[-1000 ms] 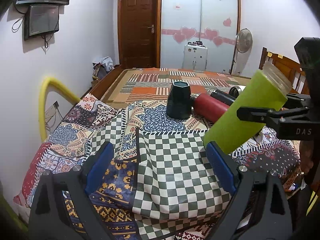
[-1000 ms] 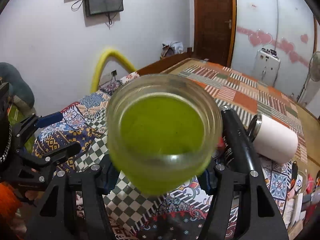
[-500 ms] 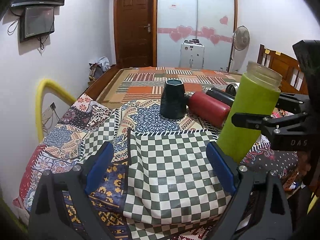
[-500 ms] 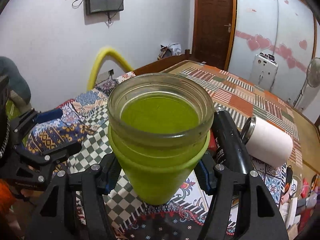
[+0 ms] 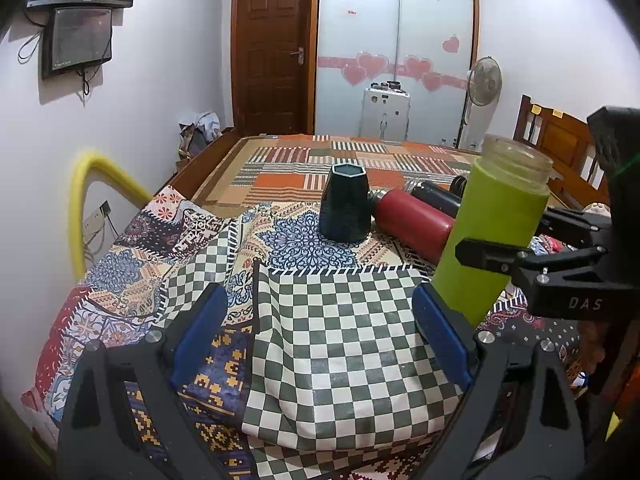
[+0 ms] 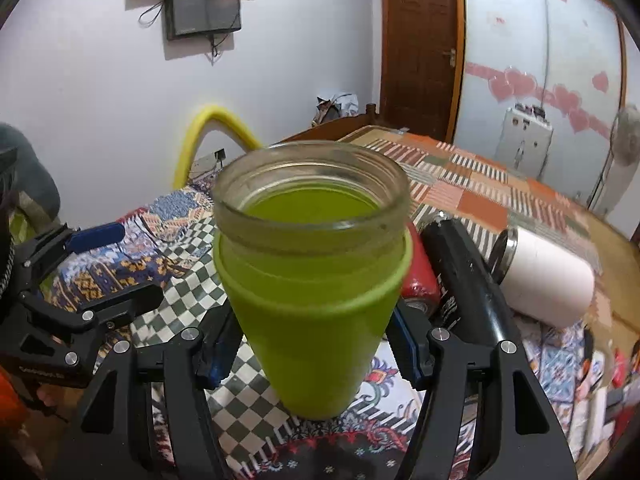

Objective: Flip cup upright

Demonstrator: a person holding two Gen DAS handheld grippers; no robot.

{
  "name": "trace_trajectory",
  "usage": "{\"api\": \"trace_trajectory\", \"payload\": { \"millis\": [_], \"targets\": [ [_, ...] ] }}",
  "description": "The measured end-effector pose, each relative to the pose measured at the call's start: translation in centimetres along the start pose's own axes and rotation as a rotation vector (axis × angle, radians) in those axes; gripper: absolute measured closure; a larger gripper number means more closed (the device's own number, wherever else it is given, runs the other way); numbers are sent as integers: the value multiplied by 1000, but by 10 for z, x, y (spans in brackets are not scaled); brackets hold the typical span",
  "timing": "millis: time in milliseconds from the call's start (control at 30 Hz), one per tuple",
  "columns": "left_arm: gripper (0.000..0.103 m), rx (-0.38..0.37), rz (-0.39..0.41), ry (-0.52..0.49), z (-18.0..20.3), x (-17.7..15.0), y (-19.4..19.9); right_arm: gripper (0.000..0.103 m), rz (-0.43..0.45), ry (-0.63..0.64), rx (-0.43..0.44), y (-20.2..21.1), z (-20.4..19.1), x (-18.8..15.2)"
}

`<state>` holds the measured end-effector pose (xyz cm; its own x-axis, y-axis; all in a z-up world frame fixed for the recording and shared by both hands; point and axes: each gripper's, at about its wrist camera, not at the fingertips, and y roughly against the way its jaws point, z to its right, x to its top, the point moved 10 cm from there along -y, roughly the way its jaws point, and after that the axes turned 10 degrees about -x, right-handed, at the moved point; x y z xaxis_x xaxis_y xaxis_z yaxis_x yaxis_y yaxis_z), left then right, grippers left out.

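The green cup (image 6: 316, 312) with a clear glass rim stands nearly upright, open mouth up, its base close to or on the patterned cloth. My right gripper (image 6: 310, 348) is shut on its lower body. In the left wrist view the cup (image 5: 492, 232) is at the right, tilted slightly, with the right gripper's fingers (image 5: 492, 256) around it. My left gripper (image 5: 320, 332) is open and empty over the checkered cloth (image 5: 344, 344), left of the cup.
A dark hexagonal cup (image 5: 346, 204) stands mouth-down on the bed. A red bottle (image 5: 412, 224), a black bottle (image 6: 464, 276) and a white bottle (image 6: 548, 276) lie on their sides behind the green cup. A yellow hoop (image 5: 86, 208) is at the left edge.
My right gripper has turned the green cup from lying tilted with its mouth toward the camera to nearly upright and lowered it. The left gripper stayed open, shifting only slightly.
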<state>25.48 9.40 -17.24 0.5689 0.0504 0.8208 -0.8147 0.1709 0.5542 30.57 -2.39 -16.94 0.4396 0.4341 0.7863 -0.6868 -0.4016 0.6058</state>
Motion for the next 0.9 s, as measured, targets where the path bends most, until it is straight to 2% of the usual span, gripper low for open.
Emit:
{"api": "trace_trajectory", "payload": {
  "millis": [100,333,667,900],
  "targets": [
    [8,1,16,-5,5,5,8,26,18,-22,-12,8,3,0],
    [8,-41,87,-3,28,24,41,23,124,-80,-45,59,15,6],
    [8,-39,310,-75,83,63,122,19,354,-169,-144,161,35,22],
    [6,-30,422,-113,113,68,171,16,497,-176,-187,222,33,20]
  ]
}}
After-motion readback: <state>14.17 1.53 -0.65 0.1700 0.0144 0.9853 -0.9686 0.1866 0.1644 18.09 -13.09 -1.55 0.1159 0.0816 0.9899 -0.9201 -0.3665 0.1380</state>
